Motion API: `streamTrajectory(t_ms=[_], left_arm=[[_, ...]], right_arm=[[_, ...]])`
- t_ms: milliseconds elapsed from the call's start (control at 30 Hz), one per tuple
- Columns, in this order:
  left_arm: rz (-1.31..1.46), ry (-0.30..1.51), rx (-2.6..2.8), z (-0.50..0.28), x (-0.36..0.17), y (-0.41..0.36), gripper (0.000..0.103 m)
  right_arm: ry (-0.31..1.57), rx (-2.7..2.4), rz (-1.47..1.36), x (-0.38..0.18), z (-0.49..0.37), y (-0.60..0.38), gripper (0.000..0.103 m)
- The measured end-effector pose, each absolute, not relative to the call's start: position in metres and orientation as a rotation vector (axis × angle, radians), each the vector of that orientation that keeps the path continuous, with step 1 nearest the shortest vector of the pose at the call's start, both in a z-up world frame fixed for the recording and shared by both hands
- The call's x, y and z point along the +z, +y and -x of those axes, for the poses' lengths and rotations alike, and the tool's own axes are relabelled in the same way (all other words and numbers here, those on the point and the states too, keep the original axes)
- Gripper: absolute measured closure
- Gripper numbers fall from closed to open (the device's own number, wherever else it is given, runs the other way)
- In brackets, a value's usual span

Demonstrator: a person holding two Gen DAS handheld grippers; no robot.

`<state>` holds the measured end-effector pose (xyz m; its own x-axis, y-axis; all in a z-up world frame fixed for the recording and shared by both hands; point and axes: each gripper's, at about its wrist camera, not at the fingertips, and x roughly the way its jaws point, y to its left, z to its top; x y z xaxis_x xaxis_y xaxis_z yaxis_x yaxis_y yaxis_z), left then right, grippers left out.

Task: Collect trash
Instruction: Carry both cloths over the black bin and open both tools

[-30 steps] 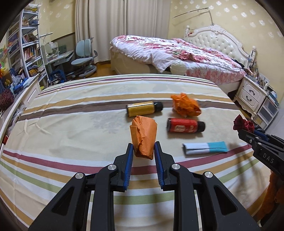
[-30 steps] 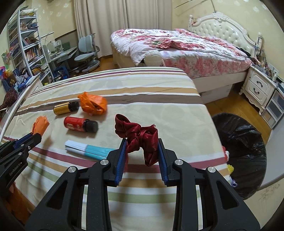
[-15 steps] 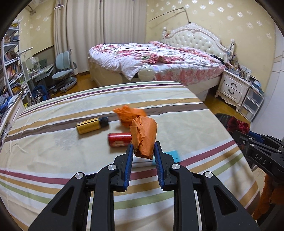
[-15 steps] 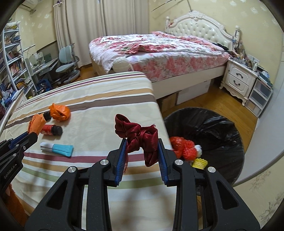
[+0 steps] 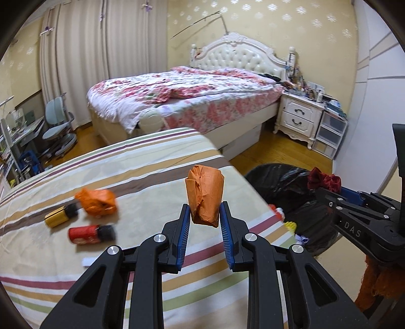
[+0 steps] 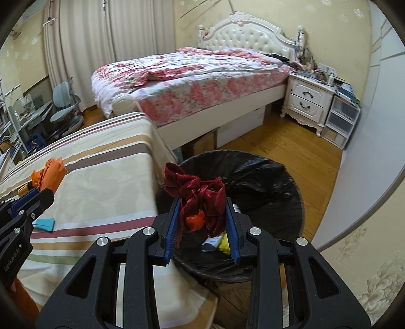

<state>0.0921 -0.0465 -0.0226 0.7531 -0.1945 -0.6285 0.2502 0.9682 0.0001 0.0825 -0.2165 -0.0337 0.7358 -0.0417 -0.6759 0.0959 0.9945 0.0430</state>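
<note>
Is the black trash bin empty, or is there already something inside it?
Not empty. The black-lined trash bin already holds an orange-red piece, a yellow item and a wrapper at its bottom.

A bedroom with yellow wallpaper [image 5: 253, 15] dotted with pale flowers. Cream curtains [image 5: 101, 63] hang at upper left. A floral-quilted bed [image 6: 192, 76] with a white tufted headboard [image 6: 253, 38] stands centre, a white nightstand [image 6: 307, 101] to its right on wooden floor [image 6: 291, 149]. A blue-grey chair [image 5: 59, 126] sits at left.

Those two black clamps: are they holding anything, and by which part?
Left gripper pinches orange crumpled paper by its lower end. Right gripper clamps dark red cloth by its lower folds.
</note>
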Motion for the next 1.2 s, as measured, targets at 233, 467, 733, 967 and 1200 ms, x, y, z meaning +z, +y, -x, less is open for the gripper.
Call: streamTrajectory(t_ms=[233,467,733,967,1200], left_arm=[[-0.121,0.683,-0.294,-0.108,-0.028,-0.088,0.078],[-0.153,0.686,-0.310,-0.121,-0.034,-0.121,0.078],[-0.180,0.706,-0.307,-0.133,-0.045,-0.141,0.078],[-0.208,0.713,-0.304,-0.139,-0.052,-0.157,0.078],[-0.223,0.727,-0.312,-0.144,-0.057,-0.167,0.078]], right_arm=[[0.739,-0.125,-0.105,-0.039,-0.087,-0.249,0.070],[0.748,-0.145,-0.122,-0.046,-0.097,-0.269,0.070],[0.757,-0.169,-0.135,-0.053,-0.107,-0.283,0.070],[0.762,-0.182,-0.140,-0.058,-0.115,-0.290,0.070],[0.769,-0.191,-0.155,-0.062,-0.121,-0.300,0.065]])
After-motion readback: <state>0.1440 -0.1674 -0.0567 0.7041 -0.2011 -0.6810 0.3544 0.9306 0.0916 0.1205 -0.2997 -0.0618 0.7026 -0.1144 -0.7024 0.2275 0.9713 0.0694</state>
